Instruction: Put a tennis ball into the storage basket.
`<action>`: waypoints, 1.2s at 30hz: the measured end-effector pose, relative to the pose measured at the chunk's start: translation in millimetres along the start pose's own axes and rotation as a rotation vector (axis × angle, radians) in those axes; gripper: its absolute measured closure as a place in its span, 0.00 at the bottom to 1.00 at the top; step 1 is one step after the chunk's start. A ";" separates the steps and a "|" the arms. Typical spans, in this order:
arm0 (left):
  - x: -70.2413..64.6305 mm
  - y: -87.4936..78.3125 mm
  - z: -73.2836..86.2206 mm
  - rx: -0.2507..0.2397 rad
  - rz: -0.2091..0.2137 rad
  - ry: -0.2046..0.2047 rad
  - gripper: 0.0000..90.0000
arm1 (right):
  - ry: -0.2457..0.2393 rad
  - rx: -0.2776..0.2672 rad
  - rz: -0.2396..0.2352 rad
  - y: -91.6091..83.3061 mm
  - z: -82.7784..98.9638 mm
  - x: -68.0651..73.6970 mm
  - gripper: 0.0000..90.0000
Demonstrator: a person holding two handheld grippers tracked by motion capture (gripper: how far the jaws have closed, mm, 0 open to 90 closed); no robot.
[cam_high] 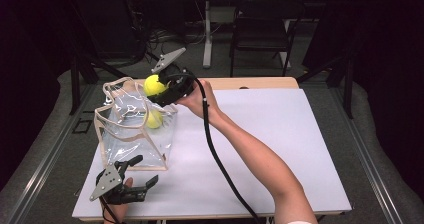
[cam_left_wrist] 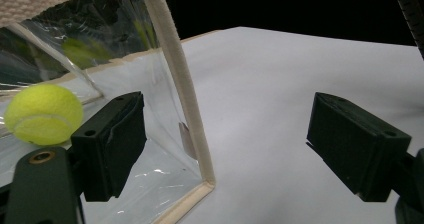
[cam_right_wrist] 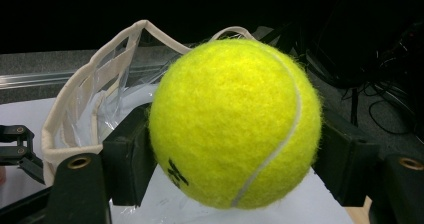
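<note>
Here the right gripper (cam_high: 159, 91) is clamped on a tennis ball (cam_high: 154, 85), holding it just above the open mouth of a clear plastic bag (cam_high: 131, 134) at the table's left side. In the right gripper view the two black jaws press the ball (cam_right_wrist: 235, 121) at its widest line, one on each side, and the felt bulges slightly around them. The ball looks light and springy, with a fuzzy cover that should not slip; a grip across its middle, as now, seems the safest hold (a hold nearer the top or bottom could squeeze it out).

A second tennis ball (cam_high: 154, 118) already lies inside the bag. The bag is probably thin and floppy, stiffened only by its cream fabric trim (cam_left_wrist: 172, 69), so it may tip or fold if bumped. The left gripper (cam_high: 138, 173) rests near the bag's front corner, jaws apart, gripping nothing.
</note>
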State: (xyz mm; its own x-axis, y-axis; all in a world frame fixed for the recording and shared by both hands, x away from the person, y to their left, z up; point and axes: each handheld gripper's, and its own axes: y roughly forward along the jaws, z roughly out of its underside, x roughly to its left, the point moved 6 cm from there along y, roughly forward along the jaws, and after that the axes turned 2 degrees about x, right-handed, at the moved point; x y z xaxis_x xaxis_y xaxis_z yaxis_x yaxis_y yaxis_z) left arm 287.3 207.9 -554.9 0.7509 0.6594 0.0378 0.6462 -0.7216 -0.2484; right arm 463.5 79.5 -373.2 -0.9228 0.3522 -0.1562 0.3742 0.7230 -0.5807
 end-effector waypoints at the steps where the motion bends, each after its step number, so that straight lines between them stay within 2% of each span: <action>1: 0.0 -0.1 0.0 0.000 0.000 0.001 0.17 | -0.004 -0.001 0.001 0.3 -0.8 0.1 0.29; 36: 0.1 -0.6 -0.1 -0.003 0.001 -0.005 0.17 | -0.032 -0.027 -0.008 6.3 -16.6 10.0 0.29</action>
State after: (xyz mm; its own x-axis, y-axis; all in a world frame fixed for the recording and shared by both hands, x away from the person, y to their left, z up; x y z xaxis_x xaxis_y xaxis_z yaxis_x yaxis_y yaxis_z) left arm 286.9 208.4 -554.7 0.7511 0.6594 0.0325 0.6455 -0.7232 -0.2457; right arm 458.2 97.4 -365.1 -0.9282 0.3273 -0.1771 0.3685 0.7420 -0.5601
